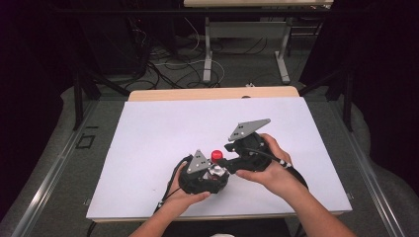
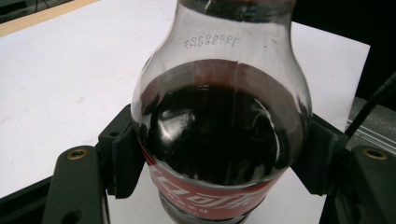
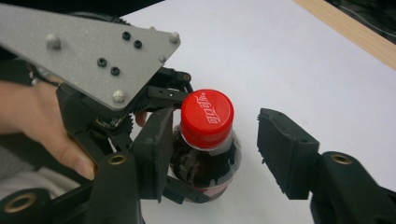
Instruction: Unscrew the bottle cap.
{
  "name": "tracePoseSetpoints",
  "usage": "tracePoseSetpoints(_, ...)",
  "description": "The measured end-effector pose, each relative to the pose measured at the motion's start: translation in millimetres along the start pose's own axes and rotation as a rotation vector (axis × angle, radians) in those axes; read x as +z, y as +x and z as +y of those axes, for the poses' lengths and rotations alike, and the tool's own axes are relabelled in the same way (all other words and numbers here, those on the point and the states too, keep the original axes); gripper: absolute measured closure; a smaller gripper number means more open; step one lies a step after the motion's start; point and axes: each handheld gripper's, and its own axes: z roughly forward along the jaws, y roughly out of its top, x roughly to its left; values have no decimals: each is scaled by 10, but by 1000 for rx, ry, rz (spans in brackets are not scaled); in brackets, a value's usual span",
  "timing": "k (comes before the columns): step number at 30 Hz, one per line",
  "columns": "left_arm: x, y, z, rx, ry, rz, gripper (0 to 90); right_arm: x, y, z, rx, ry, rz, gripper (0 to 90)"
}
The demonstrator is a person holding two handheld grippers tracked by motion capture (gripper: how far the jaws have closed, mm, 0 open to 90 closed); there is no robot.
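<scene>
Left tool [image 2: 212, 154] clamps upright bottle [image 2: 219, 135], cap up; right tool [image 3: 212, 154] gapes around cap [image 3: 207, 116].

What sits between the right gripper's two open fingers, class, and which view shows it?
The red cap of the cola bottle sits there, in the right gripper view; the right gripper is open, its fingers apart from it.

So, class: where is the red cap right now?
In the right gripper view the red cap tops the cola bottle, between the open right claw's jaws; the left claw clamps the bottle's body.
</scene>
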Motion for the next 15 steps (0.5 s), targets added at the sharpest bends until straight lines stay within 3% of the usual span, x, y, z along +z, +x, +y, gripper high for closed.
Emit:
tracePoseSetpoints(2, 9, -4, -4, -7, -6, 9, 300, 4, 36, -6, 38, 1, -31, 516)
tracePoseSetpoints(7, 22, -18, -6, -1, -8, 24, 300, 69, 79, -16, 85, -8, -18, 531)
tracePoseSetpoints(11, 30, -34, -9, 6, -10, 21, 300, 127, 102, -2, 80, 11, -24, 587)
tracePoseSetpoints(15, 27, -37, -14, 7, -8, 13, 301, 155, 82, 11, 29, 20, -13, 605)
